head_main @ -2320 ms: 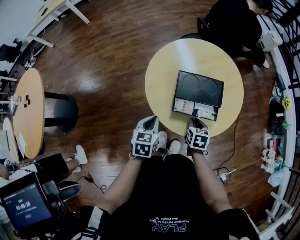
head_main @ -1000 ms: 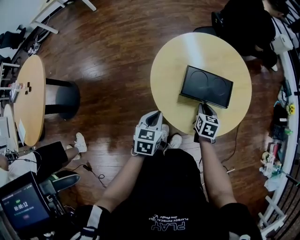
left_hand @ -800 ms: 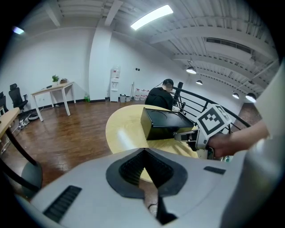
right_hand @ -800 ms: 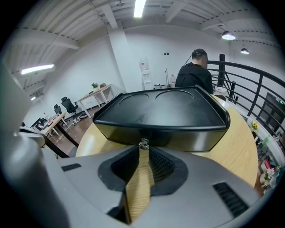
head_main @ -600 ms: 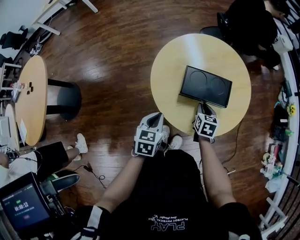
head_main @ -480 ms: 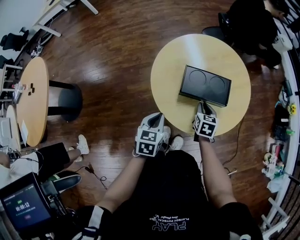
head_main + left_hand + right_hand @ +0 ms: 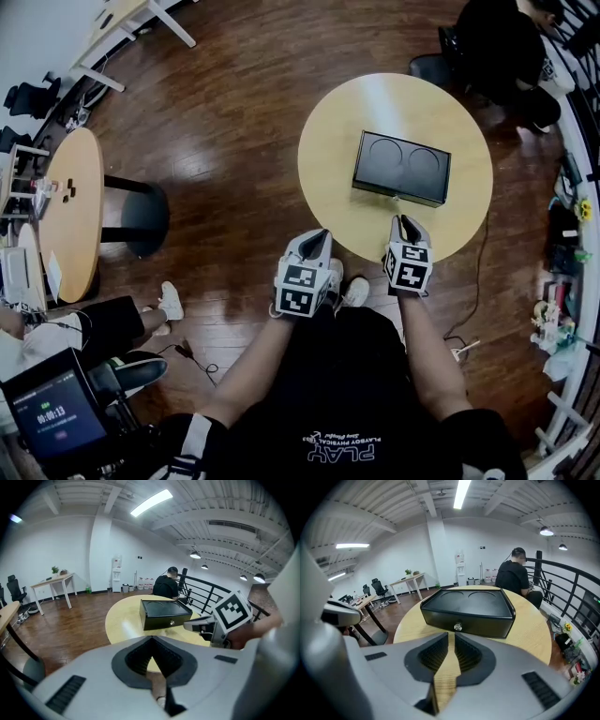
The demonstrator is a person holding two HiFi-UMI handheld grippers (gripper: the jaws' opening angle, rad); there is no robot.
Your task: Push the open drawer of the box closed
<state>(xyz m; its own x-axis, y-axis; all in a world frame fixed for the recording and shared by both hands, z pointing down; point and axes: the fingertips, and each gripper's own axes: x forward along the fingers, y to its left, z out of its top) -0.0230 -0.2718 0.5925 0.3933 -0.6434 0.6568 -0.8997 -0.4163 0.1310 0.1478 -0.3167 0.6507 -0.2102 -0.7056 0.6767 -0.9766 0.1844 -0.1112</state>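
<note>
In the head view, a black box (image 7: 401, 169) lies on the round bench (image 7: 328, 164). Its drawer is pushed fully in, and the drawer front faces the person. The right tongs (image 7: 405, 223) are over the near edge of the bench, close in front of the box but not touching it. The left tongs (image 7: 319, 240) are to the left of them, at the bench edge and well apart from the box.

In the left gripper view, the left tongs (image 7: 153, 638) are pressed together at the tips and pinch nothing. Beyond them the box (image 7: 165, 613) stands on the bench (image 7: 122, 620), and the right tongs (image 7: 191, 625) point at its front side.

In the right gripper view, the right tongs (image 7: 451, 637) are almost together. Only a thin slit shows the wood of the bench (image 7: 529, 630), and nothing is between them. The box (image 7: 468, 609) is straight ahead, with the small round knob (image 7: 458, 627) of the closed drawer just beyond the tips, not touched.
</note>
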